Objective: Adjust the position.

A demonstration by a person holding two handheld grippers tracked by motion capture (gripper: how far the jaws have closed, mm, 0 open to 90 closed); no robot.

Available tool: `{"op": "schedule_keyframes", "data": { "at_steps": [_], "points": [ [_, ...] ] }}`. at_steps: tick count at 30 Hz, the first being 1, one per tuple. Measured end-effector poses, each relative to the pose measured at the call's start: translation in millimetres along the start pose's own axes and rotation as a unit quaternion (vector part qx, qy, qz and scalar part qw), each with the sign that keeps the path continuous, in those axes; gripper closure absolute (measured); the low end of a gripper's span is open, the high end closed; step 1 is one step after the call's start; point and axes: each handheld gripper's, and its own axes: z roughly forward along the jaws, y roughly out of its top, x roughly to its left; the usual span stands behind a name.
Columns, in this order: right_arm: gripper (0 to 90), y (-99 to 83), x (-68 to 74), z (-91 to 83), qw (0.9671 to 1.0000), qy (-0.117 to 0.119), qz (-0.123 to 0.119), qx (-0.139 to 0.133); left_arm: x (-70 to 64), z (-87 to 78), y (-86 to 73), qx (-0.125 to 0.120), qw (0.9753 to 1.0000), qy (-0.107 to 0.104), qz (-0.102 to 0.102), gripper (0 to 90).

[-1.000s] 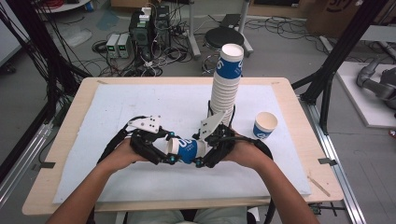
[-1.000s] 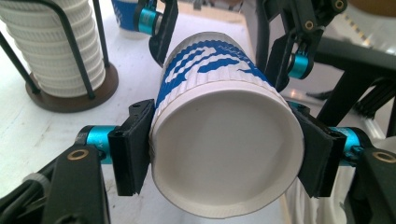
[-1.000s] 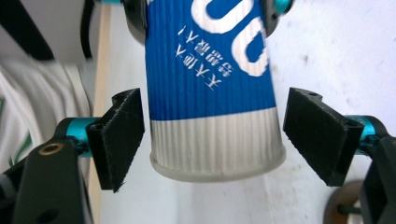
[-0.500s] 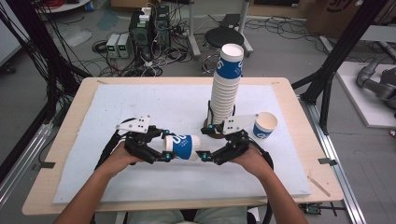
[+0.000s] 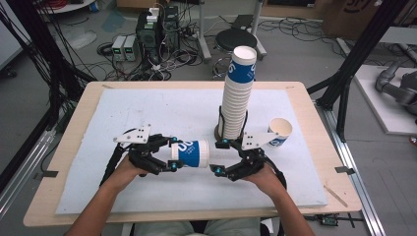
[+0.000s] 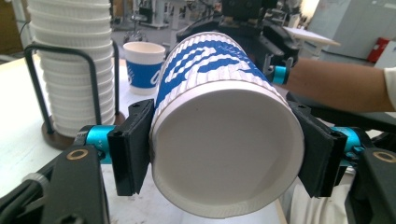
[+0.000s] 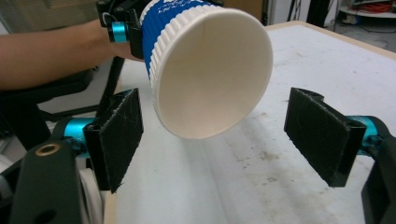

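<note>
Left tool point(image 5: 173, 156) level — sideways cup point(image 5: 191, 153) clamped

Light wooden table point(image 5: 314, 123) with a white mat point(image 5: 162, 108) covering most of it. Grey floor point(image 5: 295, 54) beyond the far edge, cluttered with tangled cables point(image 5: 172, 69), electronic boxes point(image 5: 157, 27) and a black round stool point(image 5: 236, 38). Black frame struts point(image 5: 354, 64) at far right, cardboard box point(image 5: 354, 17) behind them.
</note>
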Motion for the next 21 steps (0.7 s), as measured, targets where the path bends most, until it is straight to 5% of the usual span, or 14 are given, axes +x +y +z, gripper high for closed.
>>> {"op": "schedule_keyframes", "data": {
  "at_steps": [21],
  "points": [
    [17.1,-6.4,3.0,16.5,0.997,0.069,0.031,-0.017,-6.6,12.2,-2.2,-0.02,0.9985,-0.049,0.018,30.1]
  ]
}}
